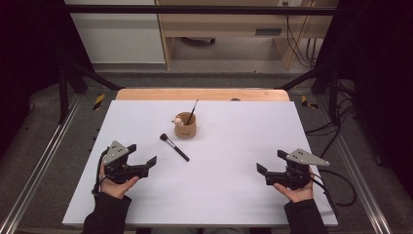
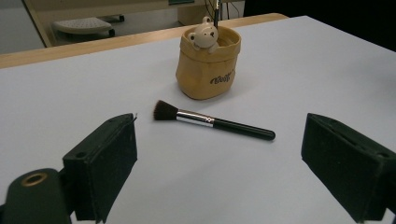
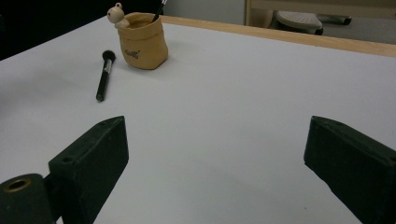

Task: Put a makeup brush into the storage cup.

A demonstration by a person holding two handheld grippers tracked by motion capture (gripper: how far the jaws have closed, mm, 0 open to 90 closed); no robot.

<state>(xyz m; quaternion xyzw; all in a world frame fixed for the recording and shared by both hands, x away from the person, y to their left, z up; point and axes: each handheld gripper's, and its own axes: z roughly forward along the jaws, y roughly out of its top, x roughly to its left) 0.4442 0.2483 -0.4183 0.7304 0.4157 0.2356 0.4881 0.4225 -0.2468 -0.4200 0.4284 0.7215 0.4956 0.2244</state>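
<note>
Left gripper [image 1: 144,154] gapes empty; approach the brush [image 1: 174,147] at frame center squarely, pinching its black handle mid-length.

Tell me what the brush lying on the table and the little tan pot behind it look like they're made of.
The brush: dark soft bristles, a shiny silver collar that looks like metal, and a glossy black handle, plastic or lacquered wood; I can't tell which. The pot: matte tan, shaped like a rolled-top sack, but its smooth, stiff walls suggest ceramic or resin rather than cloth. The bear figure on its rim looks like the same moulded material.
</note>
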